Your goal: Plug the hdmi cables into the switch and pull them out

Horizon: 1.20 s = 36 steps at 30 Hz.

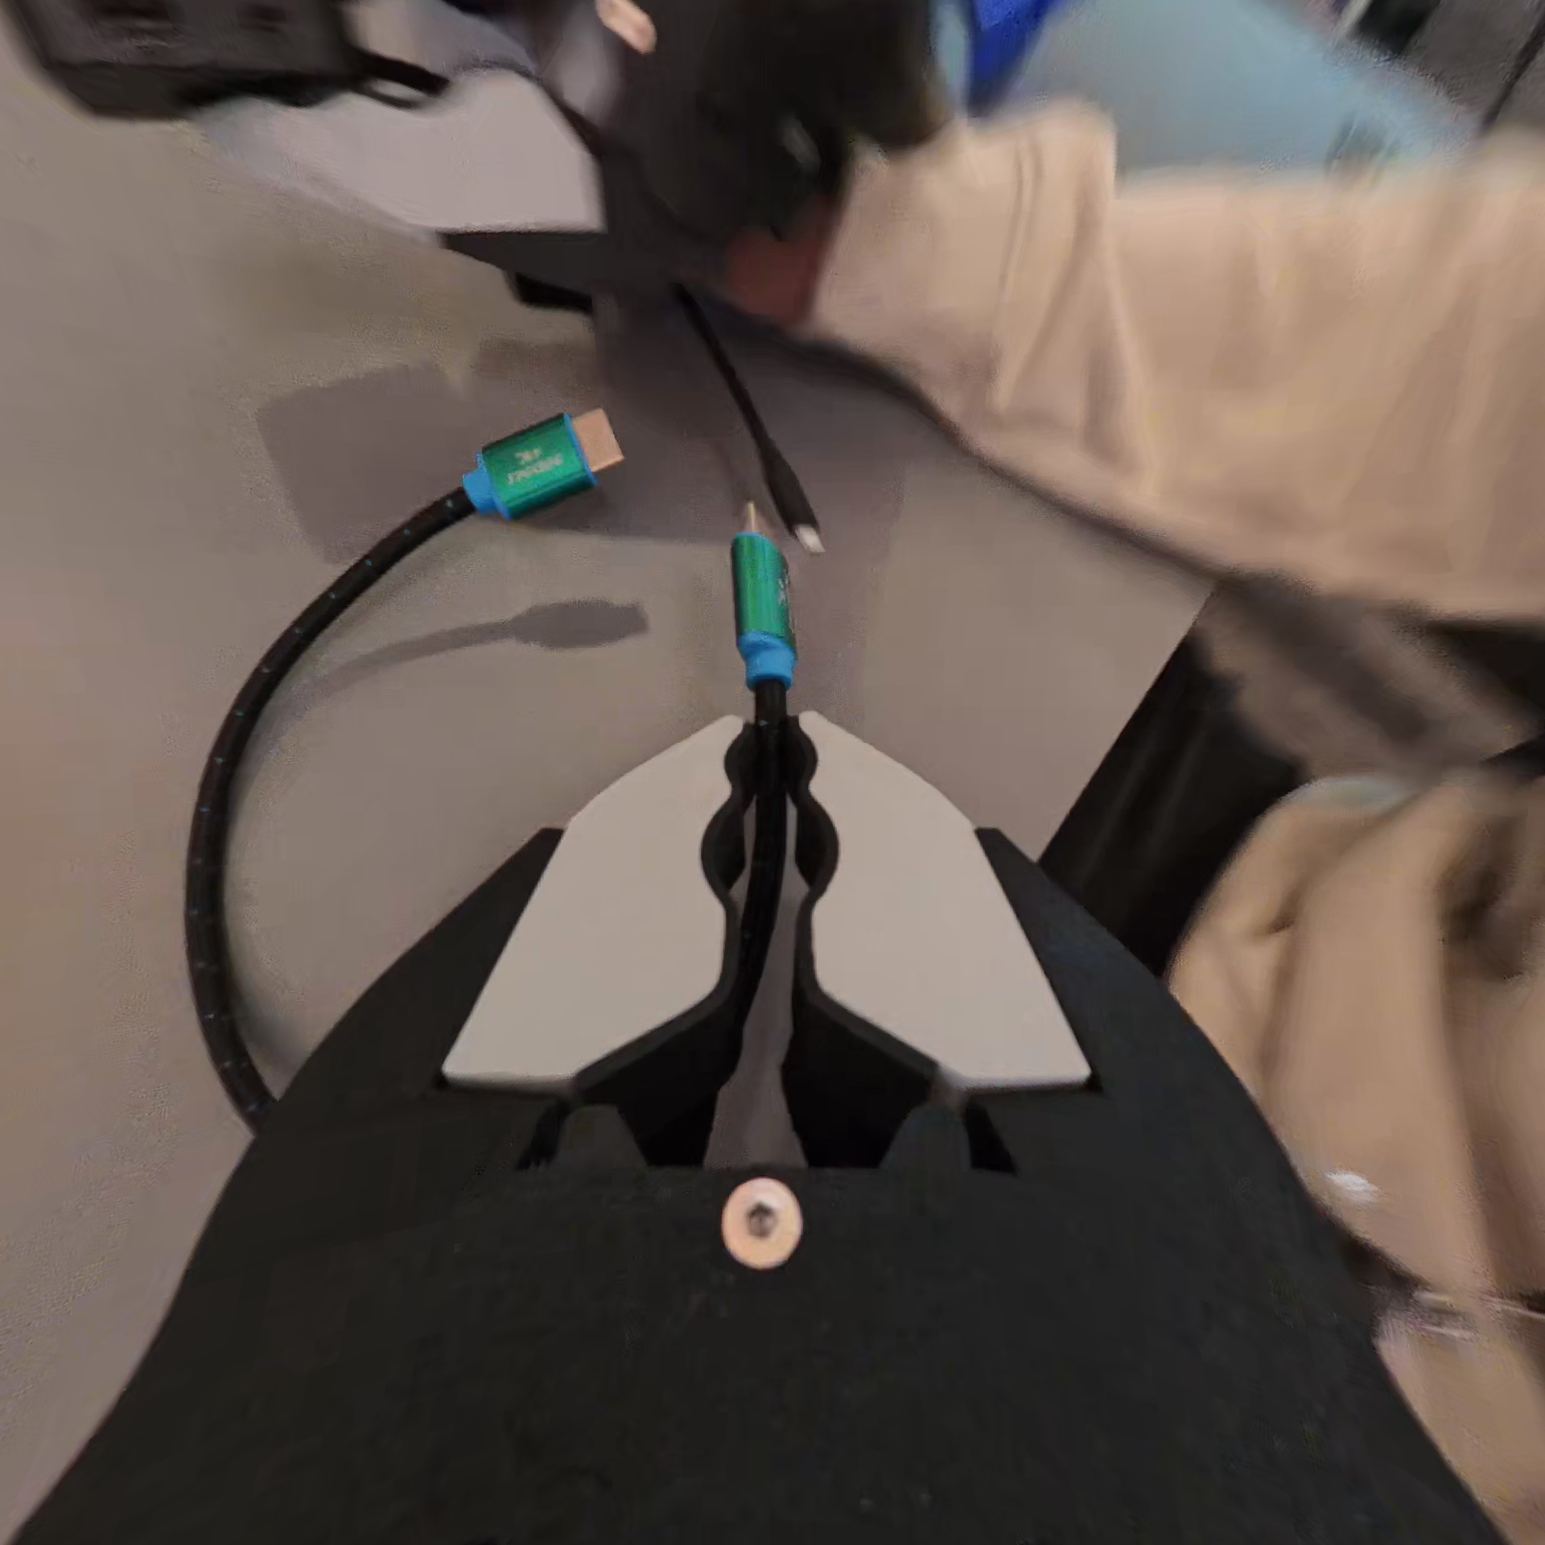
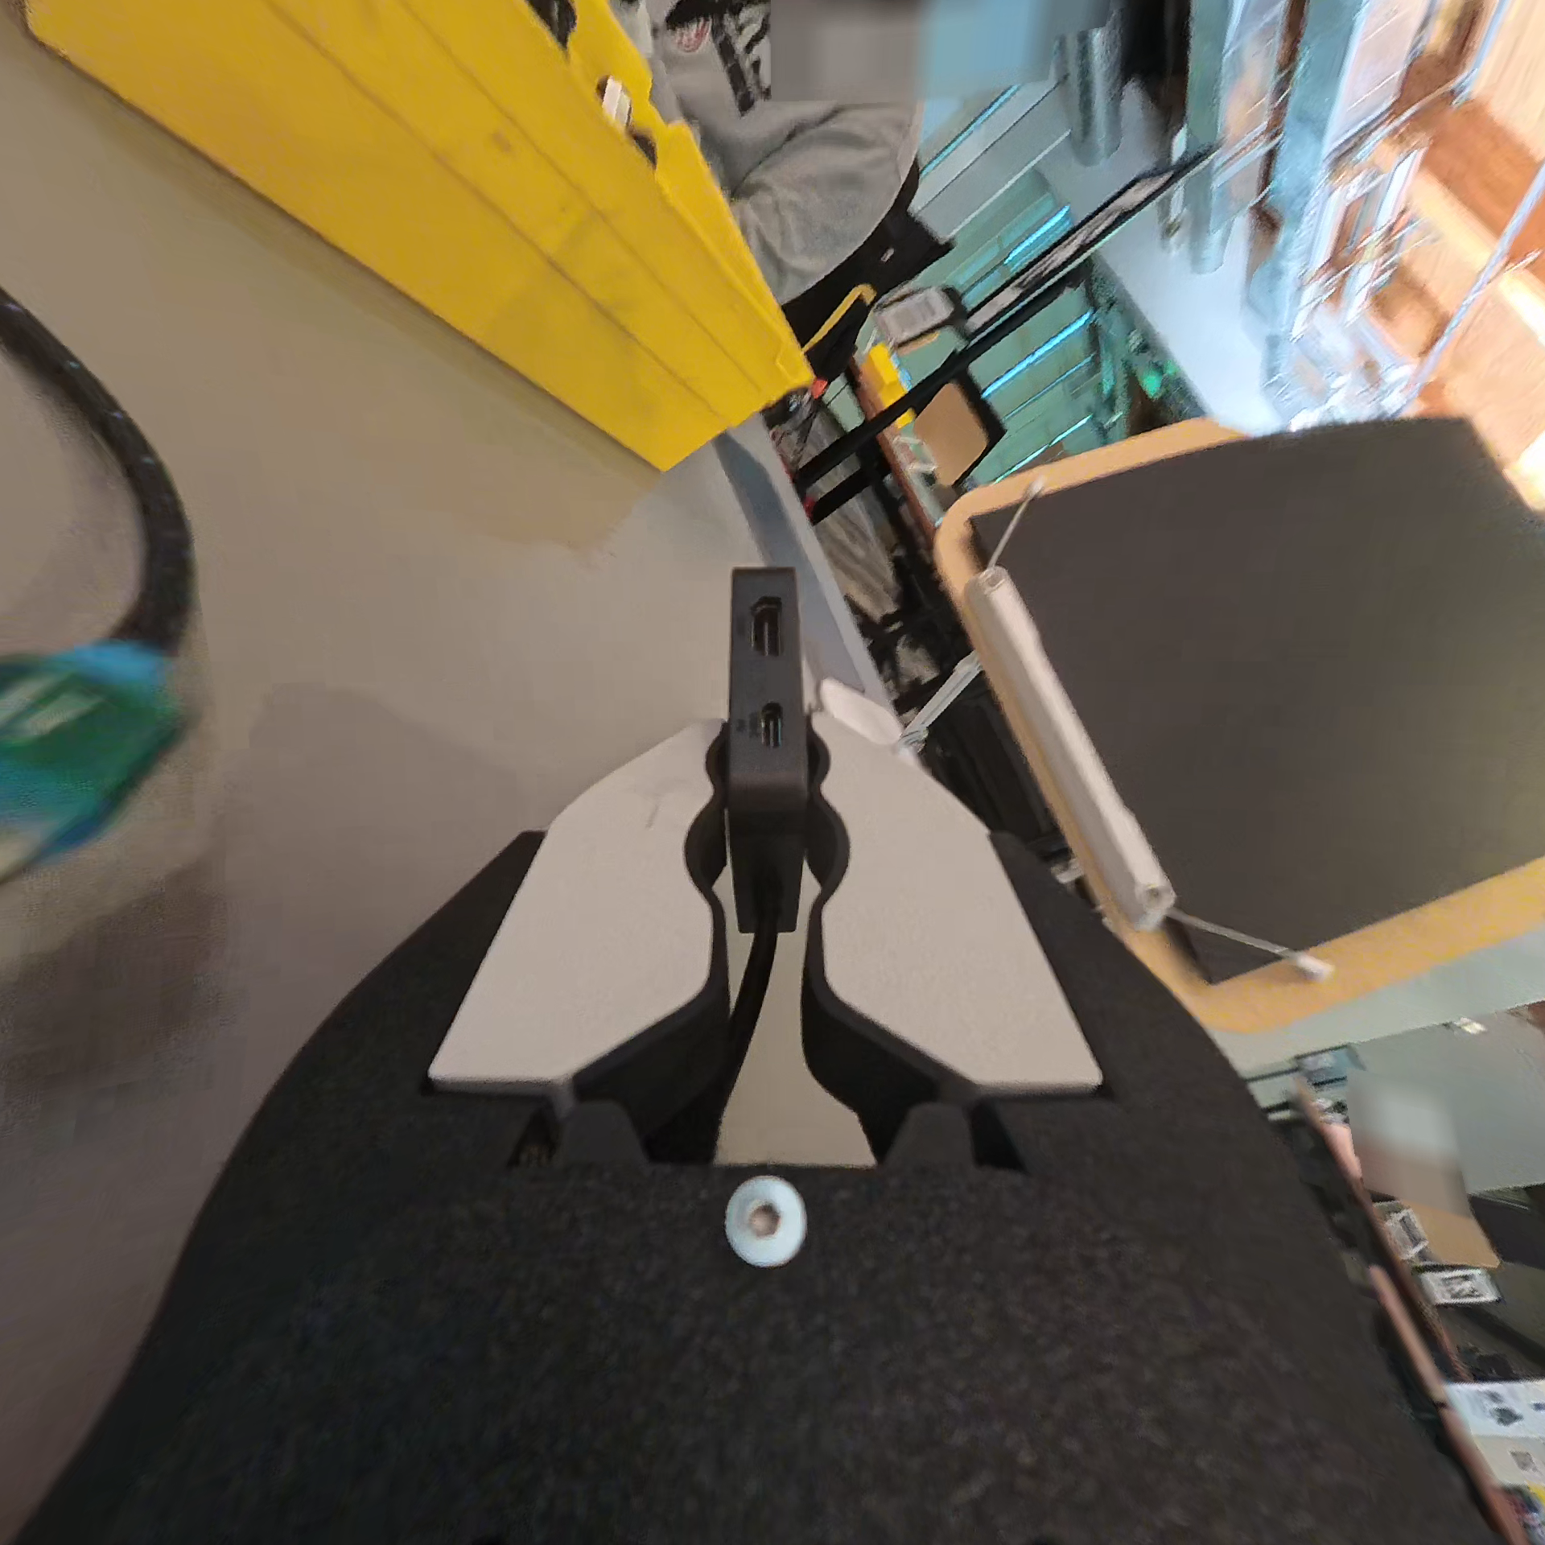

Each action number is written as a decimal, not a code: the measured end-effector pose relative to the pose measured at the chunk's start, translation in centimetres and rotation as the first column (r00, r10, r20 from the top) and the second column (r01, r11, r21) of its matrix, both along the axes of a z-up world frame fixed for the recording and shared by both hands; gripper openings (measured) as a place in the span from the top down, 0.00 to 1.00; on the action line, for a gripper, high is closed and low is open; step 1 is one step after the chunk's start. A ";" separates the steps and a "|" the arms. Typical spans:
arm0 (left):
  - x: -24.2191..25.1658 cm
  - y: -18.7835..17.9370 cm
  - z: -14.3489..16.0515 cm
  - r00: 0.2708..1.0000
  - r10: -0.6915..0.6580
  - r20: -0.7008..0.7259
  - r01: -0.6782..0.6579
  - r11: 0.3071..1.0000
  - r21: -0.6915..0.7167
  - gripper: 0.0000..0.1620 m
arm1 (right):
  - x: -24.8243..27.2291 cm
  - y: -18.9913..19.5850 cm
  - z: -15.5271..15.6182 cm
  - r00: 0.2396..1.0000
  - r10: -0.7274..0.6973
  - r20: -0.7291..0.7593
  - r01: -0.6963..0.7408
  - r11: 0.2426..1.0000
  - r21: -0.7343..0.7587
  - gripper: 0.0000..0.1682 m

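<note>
My left gripper (image 1: 771,721) is shut on a black braided HDMI cable just behind its green and blue plug (image 1: 762,604), which sticks out forward above the grey table. The cable's other green plug (image 1: 543,468) lies flat on the table to the left, joined by a looping cable (image 1: 242,752). My right gripper (image 2: 767,726) is shut on a small black switch box (image 2: 764,669), held edge-up with two ports facing the camera. A blurred green and blue plug (image 2: 75,744) shows at the left edge of the right wrist view.
A thin black cable with a small silver plug (image 1: 803,531) hangs down from under a beige sleeve (image 1: 1170,351) ahead. A yellow bin (image 2: 435,192) stands on the table at upper left. A chair with a dark seat (image 2: 1254,685) is beyond the table edge (image 2: 794,535). The left gripper's tips are roughly 20 cm from the right gripper's.
</note>
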State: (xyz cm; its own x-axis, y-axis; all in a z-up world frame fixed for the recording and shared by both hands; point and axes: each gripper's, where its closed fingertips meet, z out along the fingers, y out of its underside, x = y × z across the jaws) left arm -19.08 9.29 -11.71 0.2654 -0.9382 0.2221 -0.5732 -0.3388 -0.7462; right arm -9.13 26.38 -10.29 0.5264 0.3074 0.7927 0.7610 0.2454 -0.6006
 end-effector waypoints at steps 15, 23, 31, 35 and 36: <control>3.1 8.4 7.4 0.935 0.192 0.300 0.005 0.834 -0.551 0.96 | -0.3 -3.1 6.6 0.959 -0.226 0.168 0.149 0.912 0.381 0.92; 3.3 8.9 7.7 0.906 0.234 0.352 0.040 0.781 -0.624 0.96 | -0.4 -3.1 6.5 0.942 -0.257 0.218 0.150 0.899 0.411 0.92; 3.6 9.0 7.4 0.900 0.265 0.346 0.028 0.756 -0.654 0.96 | -0.5 -2.9 6.2 0.931 -0.278 0.234 0.165 0.897 0.411 0.92; 3.7 9.3 7.5 0.886 0.292 0.361 0.034 0.734 -0.678 0.96 | -0.4 -2.9 6.2 0.927 -0.288 0.240 0.171 0.895 0.413 0.92; 3.8 9.3 7.5 0.883 0.297 0.363 0.033 0.732 -0.680 0.96 | -0.3 -2.9 6.2 0.925 -0.292 0.242 0.174 0.893 0.415 0.92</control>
State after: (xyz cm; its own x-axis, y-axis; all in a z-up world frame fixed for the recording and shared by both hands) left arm -15.33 18.61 -4.20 0.0991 -0.4722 0.8759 -0.1677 -0.8756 -0.4531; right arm -9.45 23.51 -4.10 0.2725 -0.1506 0.9503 0.9495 0.2020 -0.2403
